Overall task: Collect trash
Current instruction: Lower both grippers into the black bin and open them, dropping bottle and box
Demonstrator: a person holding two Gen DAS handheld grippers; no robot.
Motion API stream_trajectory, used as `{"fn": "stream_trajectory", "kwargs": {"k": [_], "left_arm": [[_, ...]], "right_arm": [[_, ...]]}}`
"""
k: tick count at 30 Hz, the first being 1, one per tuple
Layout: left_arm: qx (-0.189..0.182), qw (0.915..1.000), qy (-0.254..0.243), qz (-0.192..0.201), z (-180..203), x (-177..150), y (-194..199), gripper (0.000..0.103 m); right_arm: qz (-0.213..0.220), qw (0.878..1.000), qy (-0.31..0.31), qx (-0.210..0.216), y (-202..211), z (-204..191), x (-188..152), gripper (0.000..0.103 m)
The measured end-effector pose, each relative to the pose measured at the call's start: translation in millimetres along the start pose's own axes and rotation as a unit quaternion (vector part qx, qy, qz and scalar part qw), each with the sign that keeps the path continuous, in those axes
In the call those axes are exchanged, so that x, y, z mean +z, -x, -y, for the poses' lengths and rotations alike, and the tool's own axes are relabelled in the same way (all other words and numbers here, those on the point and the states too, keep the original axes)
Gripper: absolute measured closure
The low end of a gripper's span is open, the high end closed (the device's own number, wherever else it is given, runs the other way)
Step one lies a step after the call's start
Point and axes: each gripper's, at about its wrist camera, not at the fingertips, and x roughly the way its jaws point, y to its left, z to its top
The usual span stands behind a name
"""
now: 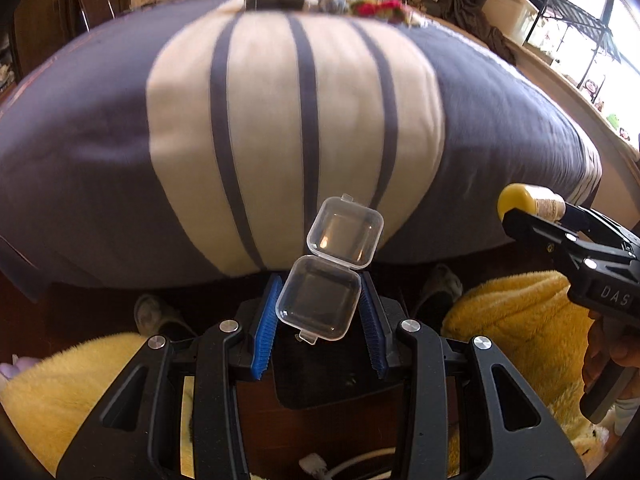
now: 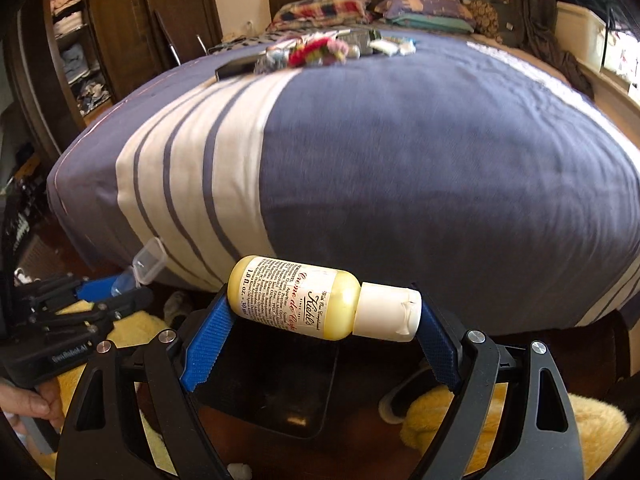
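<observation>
My left gripper (image 1: 319,320) is shut on a small clear plastic box (image 1: 320,298) whose hinged lid (image 1: 344,234) stands open; it also shows in the right wrist view (image 2: 146,266). My right gripper (image 2: 326,336) is shut on a small yellow lotion bottle (image 2: 316,304) with a white cap (image 2: 388,314), held sideways end to end between the blue pads. The bottle's base shows in the left wrist view (image 1: 528,200). Both grippers are held just off the foot of the bed (image 2: 440,168). More small items (image 2: 320,50) lie far up the bed near the pillows.
The bed has a blue and cream striped cover (image 1: 296,120). Yellow fluffy fabric (image 1: 516,320) lies below both grippers on a dark wood floor. A dark bin-like opening (image 2: 280,392) sits below the right gripper. A wardrobe (image 2: 80,48) stands at left, shelves (image 1: 580,28) at right.
</observation>
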Motion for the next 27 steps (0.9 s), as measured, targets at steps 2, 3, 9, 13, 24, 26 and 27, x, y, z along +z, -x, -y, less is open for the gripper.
{"fn": "stream_trajectory", "kwargs": {"k": [2,3,9,13,24,26,27], "left_arm": [[-0.003,0.9999,0.000,-0.016,-0.9,-6.4,-11.2,0.066],[-0.007,0.9996,0.001,-0.026,-1.3,-9.7,-18.6,0.066],[-0.018,0.9968,0.003,-0.077,-1.9,-23.3,-53.4,0.066],[-0.026,0.9940,0.002,-0.106,-3.9,-35.6,-71.4,0.066],[-0.039,0.9890,0.005,-0.142,-0.3,-39.9,-92.0,0.066],[-0.039,0.9891,0.007,-0.142,-2.0,-38.3,-91.6,0.059],[-0.039,0.9892,0.008,-0.141,-2.8,-37.7,-91.1,0.054]], "right_arm": [[-0.016,1.000,0.002,0.001,-10.9,-1.6,-5.8,0.018],[-0.023,1.000,0.002,0.002,-16.0,-2.1,-8.5,0.018],[-0.071,0.997,-0.015,0.018,-46.7,-3.9,-24.6,0.018],[-0.108,0.994,-0.024,0.024,-69.2,-6.2,-32.6,0.018],[-0.156,0.987,-0.020,0.027,-101.7,-14.5,-36.2,0.017],[-0.156,0.987,-0.023,0.028,-100.9,-14.9,-32.7,0.014],[-0.155,0.987,-0.024,0.029,-99.6,-14.2,-31.6,0.012]]}}
